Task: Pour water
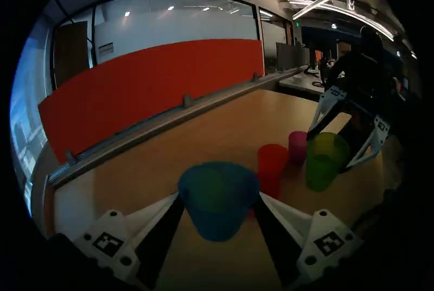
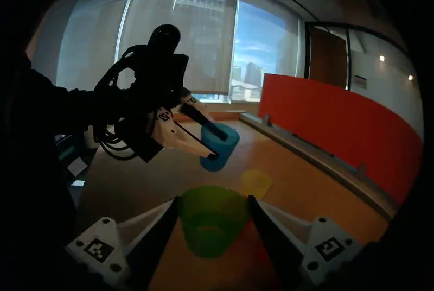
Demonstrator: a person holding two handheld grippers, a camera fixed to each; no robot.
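Behind the table, a wide window (image 2: 179, 36) and a long orange partition (image 1: 152, 90) close off the far side of the room. The wooden table (image 1: 217, 122) runs along that partition, and everything I am working with is over its near end.

My left gripper (image 1: 218, 204) has its fingers clamped on the sides of a blue cup (image 1: 218, 196), which I hold up above the tabletop. My right gripper (image 2: 212, 212) is closed the same way on a green cup (image 2: 211, 228), one finger pressing each side. The two cups are well apart, with the green one to the right of the blue one in the left gripper view. I cannot tell whether either holds water.

Three smaller cups stand on the table. A red cup (image 1: 271, 165) sits just beyond the blue one. A pink cup (image 1: 297, 147) stands close beside the red one, next to the green cup. A yellow cup (image 2: 255, 182) stands farther off in the right gripper view.

I judge the pour has not started, because the rims are nowhere near each other. If I tip one cup before its lip is over the other, the water will land on the wood. These cups taper and look thin, so a hard squeeze could buckle one and a loose grip could let it slide out. Bringing my hands together low could also knock over the red or pink cup.
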